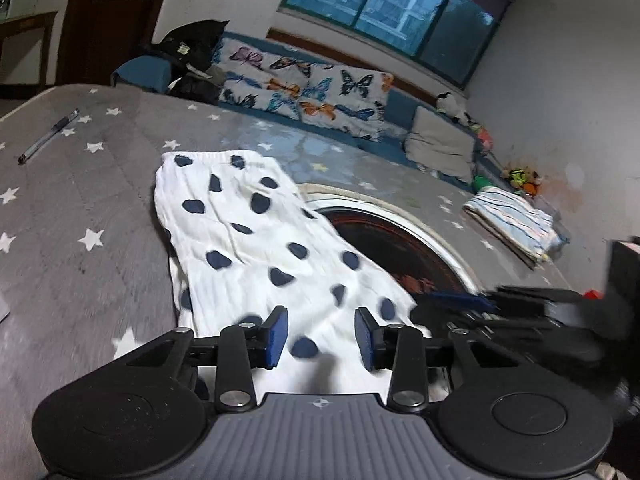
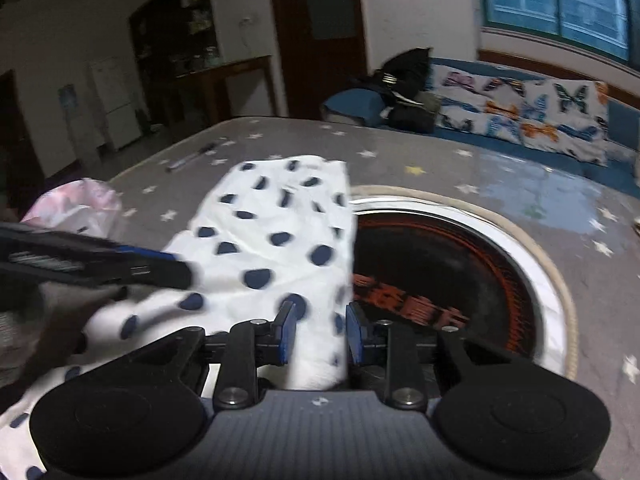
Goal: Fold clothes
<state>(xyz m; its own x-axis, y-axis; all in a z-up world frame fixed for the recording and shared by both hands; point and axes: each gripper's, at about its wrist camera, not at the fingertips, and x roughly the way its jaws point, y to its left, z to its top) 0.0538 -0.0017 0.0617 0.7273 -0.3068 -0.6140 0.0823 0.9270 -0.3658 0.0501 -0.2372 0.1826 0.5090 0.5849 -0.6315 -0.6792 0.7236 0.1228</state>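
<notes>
The spotted garment (image 1: 256, 236) stretches toward twelve o'clock from both grippers; left gripper (image 1: 321, 338) and right gripper (image 2: 317, 332) stand spread, cloth between unpinched pads

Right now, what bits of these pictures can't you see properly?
- Near end of the spotty cloth: both views, hidden under the tongs' bodies.
- Whether the left tongs or right tongs pinch the cloth: unclear, cloth lies between the pads with gaps showing.
- The other tongs: right view, motion blur.
- Writing on the round dark panel: blurred, partly covered by cloth.
- Pen: left view, too small for detail.
</notes>
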